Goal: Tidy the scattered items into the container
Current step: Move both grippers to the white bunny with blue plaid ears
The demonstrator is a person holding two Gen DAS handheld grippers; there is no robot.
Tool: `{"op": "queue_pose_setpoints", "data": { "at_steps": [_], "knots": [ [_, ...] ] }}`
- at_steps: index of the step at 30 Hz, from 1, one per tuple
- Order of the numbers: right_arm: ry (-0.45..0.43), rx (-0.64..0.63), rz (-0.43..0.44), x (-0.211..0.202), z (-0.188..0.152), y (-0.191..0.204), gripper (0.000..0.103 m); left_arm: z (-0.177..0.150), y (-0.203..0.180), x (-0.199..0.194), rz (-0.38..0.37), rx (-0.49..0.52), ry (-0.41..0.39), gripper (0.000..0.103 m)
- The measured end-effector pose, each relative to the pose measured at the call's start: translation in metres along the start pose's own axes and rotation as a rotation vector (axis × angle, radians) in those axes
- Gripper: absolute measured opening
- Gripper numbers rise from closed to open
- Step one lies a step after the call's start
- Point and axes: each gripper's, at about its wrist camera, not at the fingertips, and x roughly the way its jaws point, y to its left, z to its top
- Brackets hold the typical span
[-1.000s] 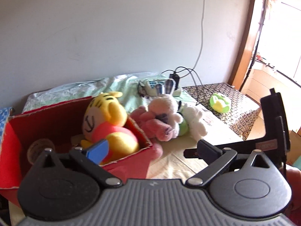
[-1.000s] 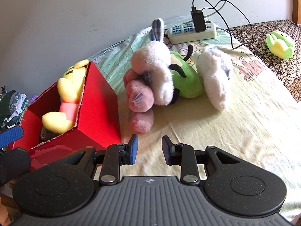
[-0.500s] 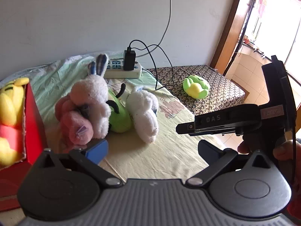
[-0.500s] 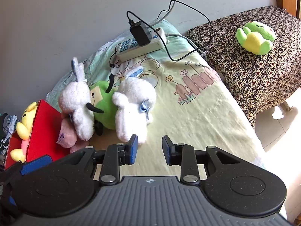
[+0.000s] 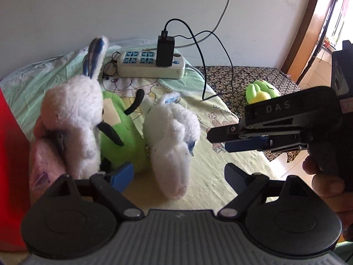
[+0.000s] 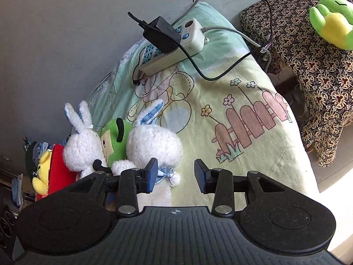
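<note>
A white plush (image 5: pixel 172 132) (image 6: pixel 152 143) lies on the bedsheet in front of the pile. My left gripper (image 5: pixel 178 174) straddles its near end; the jaws are closing and neither pad touches it. Behind it sit a green plush (image 5: pixel 119 128) (image 6: pixel 114 141), a white rabbit (image 5: pixel 75 114) (image 6: pixel 81 148) and a pink plush (image 5: pixel 44 161). My right gripper (image 6: pixel 175 174) (image 5: pixel 218 140) hovers just right of the white plush, its jaws opening with nothing between them. The red box (image 5: pixel 11 154) (image 6: pixel 59 170) stands at the left and holds a yellow plush (image 6: pixel 40 172).
A power strip (image 5: pixel 150 66) (image 6: pixel 172 48) with a black charger and trailing cables lies near the wall. A green-and-yellow frog plush (image 5: pixel 260 90) (image 6: pixel 333 22) rests on a patterned cloth-covered table to the right. The bed edge drops off at the right.
Both views have swung right, away from the red box, and come closer to the plush pile. The left jaws have narrowed around the white plush. The right jaws have widened.
</note>
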Motion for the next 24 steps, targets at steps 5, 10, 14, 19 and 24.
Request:
{"op": "queue_pose_setpoints", "data": {
  "at_steps": [5, 10, 14, 19, 24],
  "knots": [
    [0.035, -0.008, 0.046, 0.012, 0.012, 0.000, 0.049, 0.007, 0.002, 0.021, 0.023, -0.034, 0.043, 0.074],
    [0.049, 0.014, 0.102, 0.024, 0.016, -0.001, 0.051, 0.005, -0.003, 0.032, 0.036, -0.040, 0.097, 0.057],
    [0.061, 0.033, 0.147, 0.032, 0.018, 0.000, 0.051, 0.007, 0.001, 0.038, 0.026, -0.077, 0.119, 0.042],
    [0.118, 0.020, 0.182, 0.040, 0.013, 0.006, 0.052, 0.008, 0.003, 0.044, -0.003, -0.104, 0.128, 0.034],
    [0.129, -0.039, 0.163, 0.030, 0.007, 0.012, 0.049, 0.005, 0.000, 0.038, -0.032, -0.109, 0.124, 0.032]
  ]
}}
